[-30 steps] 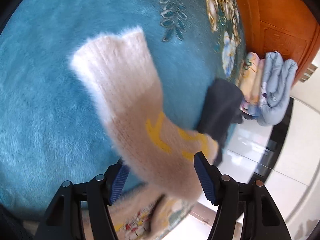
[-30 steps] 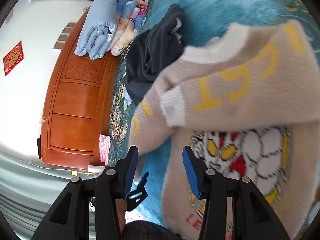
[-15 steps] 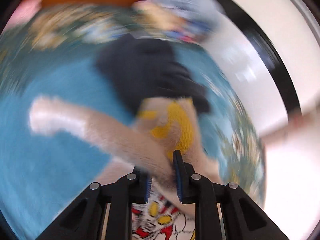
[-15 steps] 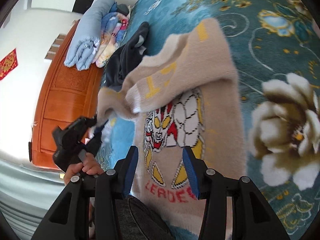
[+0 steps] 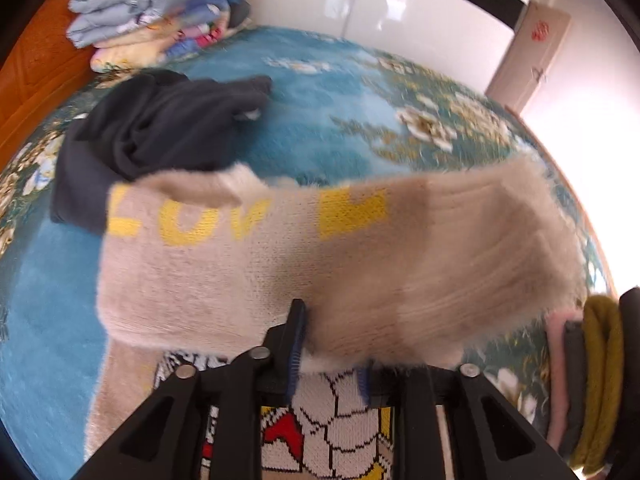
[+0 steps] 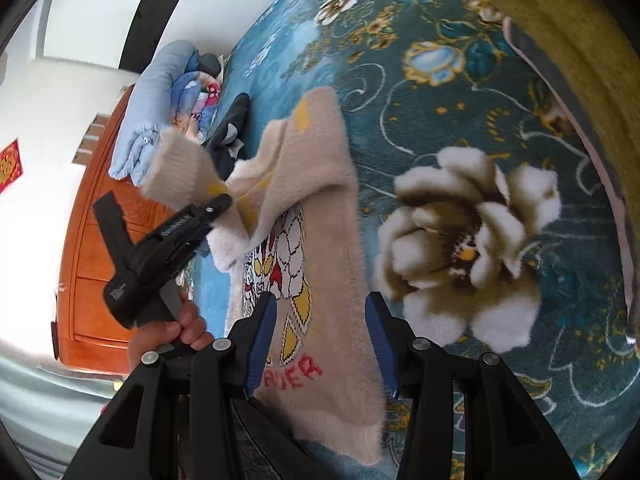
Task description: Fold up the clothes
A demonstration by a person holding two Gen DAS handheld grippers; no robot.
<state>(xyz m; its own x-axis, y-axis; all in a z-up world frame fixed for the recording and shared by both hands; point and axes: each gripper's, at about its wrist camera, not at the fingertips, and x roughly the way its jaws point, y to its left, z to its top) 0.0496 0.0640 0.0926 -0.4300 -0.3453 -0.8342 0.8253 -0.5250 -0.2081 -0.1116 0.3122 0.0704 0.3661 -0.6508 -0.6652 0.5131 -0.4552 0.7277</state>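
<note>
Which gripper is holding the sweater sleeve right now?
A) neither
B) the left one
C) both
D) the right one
B: the left gripper is clamped on the sleeve and lifts it over the sweater, while the right gripper hangs open above the sweater's hem with nothing between its fingers.

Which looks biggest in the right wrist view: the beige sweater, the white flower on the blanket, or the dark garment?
1. Beige sweater, though nearness to the camera inflates it.
2. White flower.
3. Dark garment, farthest away and partly hidden, so its true size is unsure.
</note>
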